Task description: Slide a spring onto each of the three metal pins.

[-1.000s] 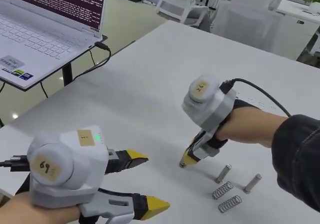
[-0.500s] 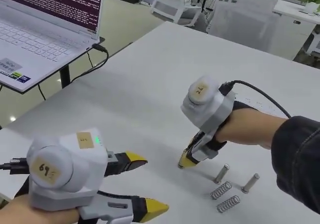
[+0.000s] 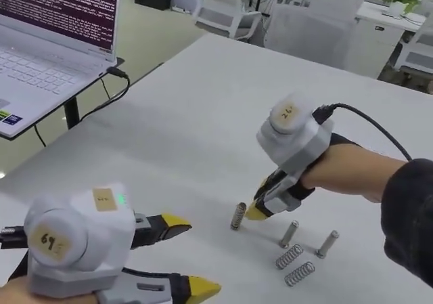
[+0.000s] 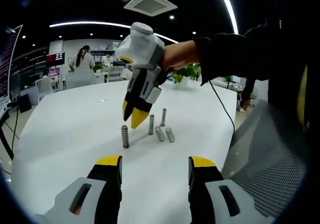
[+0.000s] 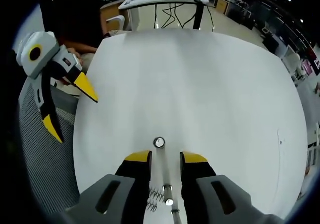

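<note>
- Step in hand: one of the three is done. A spring (image 3: 237, 216) sits around the first pin (image 5: 159, 142), which stands upright on the table (image 3: 203, 114).
- The right gripper (image 3: 256, 212) hovers just beside that sprung pin. Its jaws are slightly parted with nothing between them, and its own view shows bare table through the gap, so I judge it released.
- The left gripper (image 3: 199, 256) is held low at the near edge of the table, well apart from the parts. Its jaws are spread wide and it carries nothing.
- Count of pins: three. One wears a spring, and two are bare, the nearer pin (image 3: 289, 233) and the farther pin (image 3: 327, 244). Both bare pins look upright in the left gripper view.
- Count of springs: three. One is fitted and two are loose, the first loose spring (image 3: 289, 256) and the second loose spring (image 3: 300, 273). They lie side by side on the table, just beside the bare pins.
- Next move, as I judge it: the right gripper needs to swing over to a loose spring and pinch it lightly across its coils. It then lifts the spring, lines its bore up over a bare pin's tip, and lets it drop down the shaft.
- Risks: the spring may roll away under the jaws, or the free-standing pin may be tipped over.
</note>
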The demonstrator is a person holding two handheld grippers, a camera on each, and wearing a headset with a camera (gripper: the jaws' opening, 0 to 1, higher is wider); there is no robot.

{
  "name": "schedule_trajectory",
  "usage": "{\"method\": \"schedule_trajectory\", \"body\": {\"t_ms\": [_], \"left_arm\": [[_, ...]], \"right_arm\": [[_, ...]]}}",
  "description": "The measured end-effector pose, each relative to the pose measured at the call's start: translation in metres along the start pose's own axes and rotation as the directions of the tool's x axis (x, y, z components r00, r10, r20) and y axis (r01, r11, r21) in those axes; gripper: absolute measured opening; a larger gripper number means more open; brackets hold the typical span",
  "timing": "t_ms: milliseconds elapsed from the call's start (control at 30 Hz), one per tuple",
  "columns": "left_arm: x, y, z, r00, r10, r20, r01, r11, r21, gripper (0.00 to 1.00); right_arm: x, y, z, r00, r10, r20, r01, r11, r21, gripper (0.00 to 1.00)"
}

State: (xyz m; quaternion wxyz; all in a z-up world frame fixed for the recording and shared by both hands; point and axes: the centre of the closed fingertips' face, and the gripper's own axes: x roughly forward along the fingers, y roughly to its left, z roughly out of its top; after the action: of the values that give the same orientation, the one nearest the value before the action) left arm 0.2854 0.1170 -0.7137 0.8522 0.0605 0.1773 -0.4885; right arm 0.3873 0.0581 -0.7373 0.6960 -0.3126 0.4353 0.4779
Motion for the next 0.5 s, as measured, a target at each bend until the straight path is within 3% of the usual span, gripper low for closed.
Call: {"method": "schedule_trajectory", "body": {"t_ms": [267, 500], "left_arm": [[0.005, -0.009, -0.002, 0.9984, -0.050, -0.027, 0.050, 0.999, 0.021, 0.48], [0.010, -0.011, 0.007, 0.9949, -0.095, -0.035, 0.096, 0.994, 0.045, 0.47]], "right_arm": [[-0.027, 0.001, 0.002, 0.9953, -0.050, 0.083, 0.047, 0.998, 0.032, 0.21], [-0.052, 0.008, -0.004, 0.9811, -0.099, 0.166, 0.085, 0.992, 0.089, 0.21]]}}
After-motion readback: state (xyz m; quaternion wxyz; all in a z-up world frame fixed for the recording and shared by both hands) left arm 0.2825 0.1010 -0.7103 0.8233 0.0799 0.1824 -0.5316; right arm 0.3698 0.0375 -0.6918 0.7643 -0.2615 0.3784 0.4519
